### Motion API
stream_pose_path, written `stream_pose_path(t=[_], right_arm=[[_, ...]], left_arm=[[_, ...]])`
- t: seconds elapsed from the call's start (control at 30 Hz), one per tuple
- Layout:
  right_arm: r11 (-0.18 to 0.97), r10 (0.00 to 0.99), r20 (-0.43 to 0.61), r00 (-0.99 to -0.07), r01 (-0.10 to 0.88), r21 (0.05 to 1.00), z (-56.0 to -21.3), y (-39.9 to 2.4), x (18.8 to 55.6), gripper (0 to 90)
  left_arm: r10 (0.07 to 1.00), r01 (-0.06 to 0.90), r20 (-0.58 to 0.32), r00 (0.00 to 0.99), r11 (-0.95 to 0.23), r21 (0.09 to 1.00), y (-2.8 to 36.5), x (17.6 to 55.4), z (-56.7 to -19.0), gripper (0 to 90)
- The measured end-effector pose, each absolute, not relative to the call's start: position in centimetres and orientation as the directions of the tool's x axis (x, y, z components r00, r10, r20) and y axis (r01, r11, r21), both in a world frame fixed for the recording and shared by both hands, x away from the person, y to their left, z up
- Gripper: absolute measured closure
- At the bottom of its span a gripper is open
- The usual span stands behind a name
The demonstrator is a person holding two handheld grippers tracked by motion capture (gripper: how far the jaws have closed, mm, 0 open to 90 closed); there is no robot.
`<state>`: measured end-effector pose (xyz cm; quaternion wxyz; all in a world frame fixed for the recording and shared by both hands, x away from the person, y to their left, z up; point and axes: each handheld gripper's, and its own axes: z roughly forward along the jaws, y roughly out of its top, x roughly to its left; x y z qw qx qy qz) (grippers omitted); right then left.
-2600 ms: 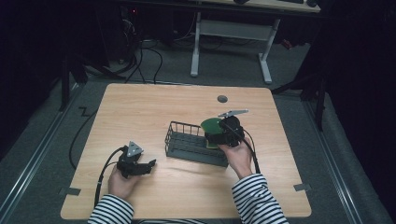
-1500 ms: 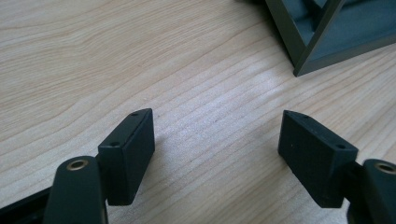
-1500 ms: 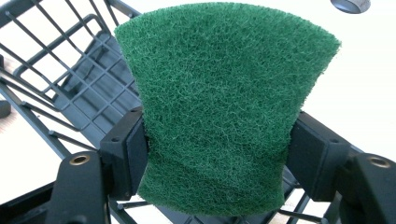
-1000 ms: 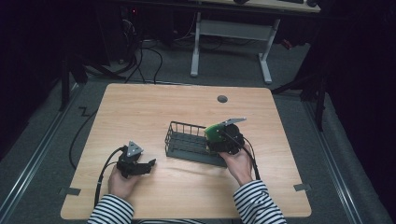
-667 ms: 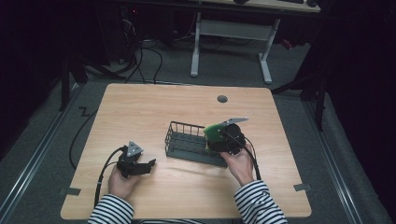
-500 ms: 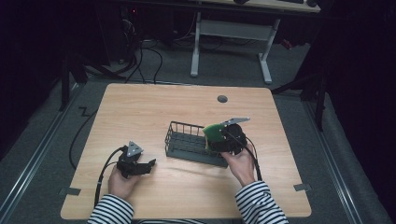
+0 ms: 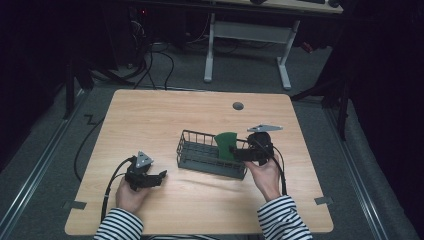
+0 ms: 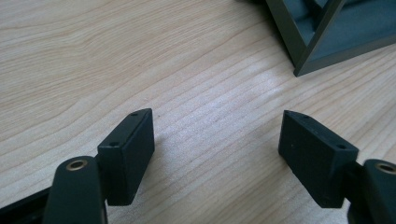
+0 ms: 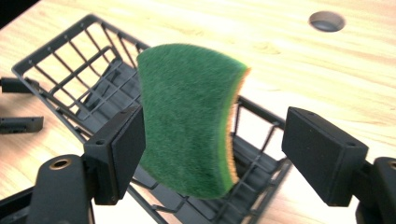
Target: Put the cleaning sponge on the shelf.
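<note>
Right gripper view: one green sponge [image 9: 187, 126] is standing between the right gripper [image 9: 215, 154] jaws, just opening; one basket [image 9: 56, 65] upper left; left gripper [image 8: 217, 158] spread wide.

From my side I see the wooden table [image 7: 165, 115] bare over its whole far half and its left part, so a hand can pass there freely; only a small round hole [image 7: 238, 106] sits near the far edge. The wire basket [image 7: 210, 155] stands in the middle-right and blocks the low way between my two hands; the green sponge [image 7: 226, 145] stands upright at its right end, rising above the rim. Between the open jaws of the right gripper [image 9: 210, 149] the sponge leans close to one pad, with free room toward the other; the left gripper [image 8: 217, 149] has only bare wood between its wide jaws, the basket corner just ahead.
</note>
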<state>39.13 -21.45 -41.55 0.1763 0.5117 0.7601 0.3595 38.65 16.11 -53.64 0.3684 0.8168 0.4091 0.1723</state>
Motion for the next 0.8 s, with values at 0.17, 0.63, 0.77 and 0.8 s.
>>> stream_pose_path(t=[0.17, 0.63, 0.77, 0.8], right_arm=[[0.207, 0.91, 0.095, -0.404, 0.642, 0.739, -41.1, -22.5, 38.9, 21.8], [0.138, 0.924, 0.129, -0.361, 0.628, 0.766, -40.4, -25.8, 38.2, 23.9], [0.128, 0.929, 0.127, -0.347, 0.625, 0.77, -40.3, -26.5, 38.0, 24.8], [0.123, 0.931, 0.129, -0.342, 0.625, 0.771, -40.2, -26.6, 37.9, 24.9]], left_arm=[[0.795, 0.542, -0.02, 0.606, -0.394, 0.743, 16.1, 38.6, -53.6, 27.5], [0.796, 0.542, -0.02, 0.604, -0.393, 0.743, 16.1, 38.6, -53.6, 27.4], [0.796, 0.542, -0.02, 0.605, -0.393, 0.743, 16.1, 38.6, -53.6, 27.5], [0.796, 0.542, -0.02, 0.605, -0.393, 0.743, 16.1, 38.6, -53.6, 27.5]])
